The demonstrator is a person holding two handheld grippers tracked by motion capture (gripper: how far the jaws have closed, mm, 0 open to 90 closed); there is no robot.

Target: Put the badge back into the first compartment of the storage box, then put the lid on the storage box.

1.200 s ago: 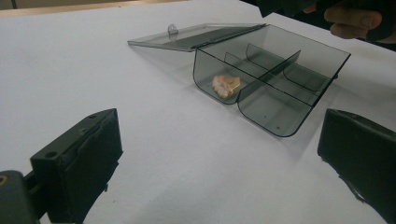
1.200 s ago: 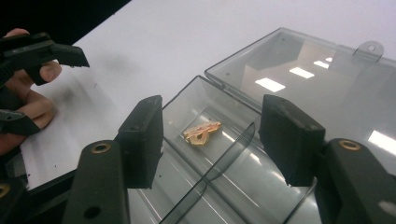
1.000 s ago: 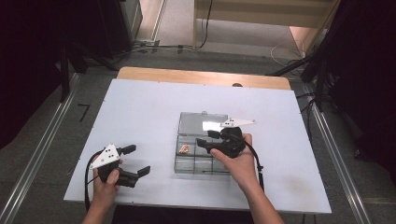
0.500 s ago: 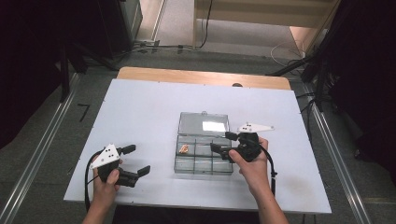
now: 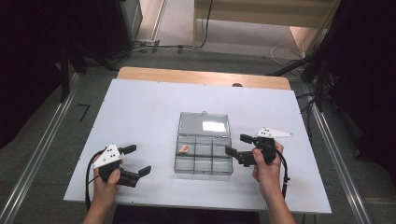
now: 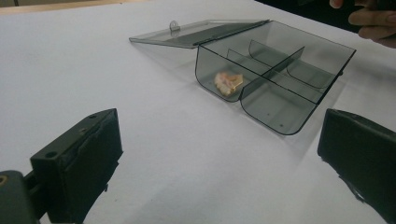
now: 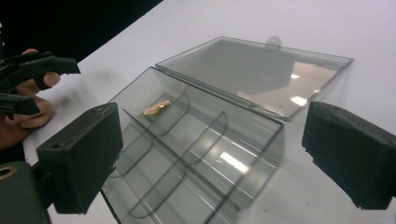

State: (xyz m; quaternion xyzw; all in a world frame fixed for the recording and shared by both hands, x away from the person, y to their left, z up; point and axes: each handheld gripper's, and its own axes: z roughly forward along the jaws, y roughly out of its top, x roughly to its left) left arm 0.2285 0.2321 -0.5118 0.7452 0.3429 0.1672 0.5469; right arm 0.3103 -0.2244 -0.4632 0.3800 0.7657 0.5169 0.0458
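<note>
While the left claw (image 5: 139,160) rests low on the white surface (image 5: 140,107) at the person's left, just as it did a second ago, the right claw (image 5: 236,145) has drawn back from over the clear smoky plastic compartment box (image 5: 204,156) and now sits just beside the box's right edge. Both claws are spread wide with nothing between their jaws. A second ago the right claw hovered above the box's middle compartments; half a second ago it was already clear of them.

The box lies near the middle of the surface, unmoved, with its hinged lid (image 5: 204,124) folded flat on the surface on the far side. A small orange-tan piece (image 5: 184,149) lies in the far left compartment, and the other compartments look bare. In the left gripper view the piece (image 6: 228,82) sits against the near curved wall of its compartment.
</note>
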